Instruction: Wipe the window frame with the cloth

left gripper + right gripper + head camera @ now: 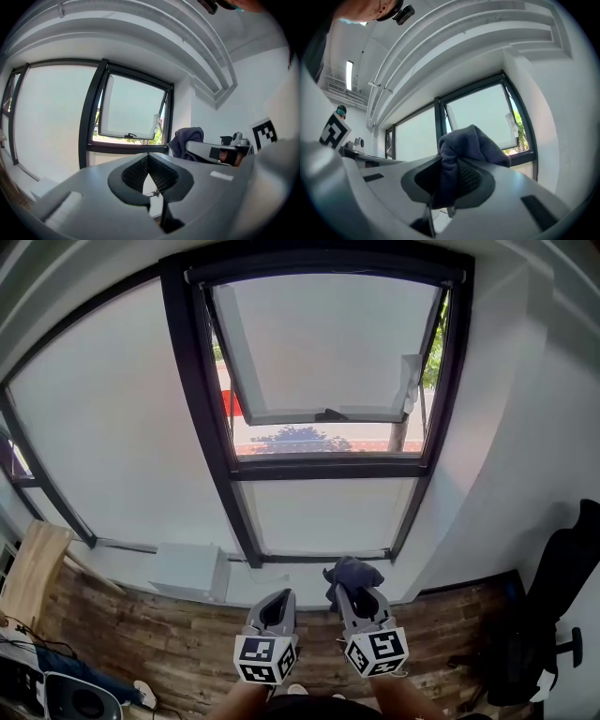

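A dark grey-blue cloth (351, 576) is bunched in my right gripper (357, 592), which is shut on it low in the head view; the cloth (468, 145) spills over the jaws in the right gripper view. The black window frame (330, 468) stands ahead, well beyond both grippers, its upper sash (323, 415) tilted open outward. My left gripper (276, 606) sits beside the right one, shut with nothing between its jaws (149, 171). The window frame (129, 148) and the cloth (187, 138) show in the left gripper view.
White wall panels flank the window. A white box unit (190, 570) stands on the wood floor below the left pane. A wooden board (33, 568) leans at the left, and a black office chair (553, 615) stands at the right. Trees and a street show outside.
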The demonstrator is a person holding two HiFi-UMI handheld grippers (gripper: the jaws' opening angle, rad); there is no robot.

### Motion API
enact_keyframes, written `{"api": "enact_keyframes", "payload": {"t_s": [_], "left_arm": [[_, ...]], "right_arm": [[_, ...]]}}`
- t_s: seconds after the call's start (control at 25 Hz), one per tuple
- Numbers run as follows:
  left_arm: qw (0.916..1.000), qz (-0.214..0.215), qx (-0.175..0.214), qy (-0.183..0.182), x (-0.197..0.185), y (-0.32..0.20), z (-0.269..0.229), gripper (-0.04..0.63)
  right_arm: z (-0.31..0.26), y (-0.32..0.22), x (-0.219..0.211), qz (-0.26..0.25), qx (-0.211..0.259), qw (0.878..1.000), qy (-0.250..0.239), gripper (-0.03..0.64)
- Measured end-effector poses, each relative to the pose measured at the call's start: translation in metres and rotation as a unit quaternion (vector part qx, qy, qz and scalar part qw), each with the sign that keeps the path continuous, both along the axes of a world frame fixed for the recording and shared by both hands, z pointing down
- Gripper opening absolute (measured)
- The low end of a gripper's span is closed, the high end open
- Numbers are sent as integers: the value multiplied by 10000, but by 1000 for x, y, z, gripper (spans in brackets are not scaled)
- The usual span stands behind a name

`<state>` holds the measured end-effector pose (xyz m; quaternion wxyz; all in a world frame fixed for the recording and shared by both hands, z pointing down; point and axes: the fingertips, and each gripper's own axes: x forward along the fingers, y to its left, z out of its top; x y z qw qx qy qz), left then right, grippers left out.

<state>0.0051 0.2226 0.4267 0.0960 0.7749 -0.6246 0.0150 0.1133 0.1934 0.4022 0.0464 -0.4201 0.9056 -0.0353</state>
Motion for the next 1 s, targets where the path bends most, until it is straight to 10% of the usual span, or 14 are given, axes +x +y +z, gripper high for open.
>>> {"api": "enact_keyframes", "payload": {"t_s": [1.0], "left_arm": [[9984, -141, 365, 397, -109, -15, 8, 9]], "right_arm": [[22, -20, -99, 42, -92, 9999, 42, 67]]}}
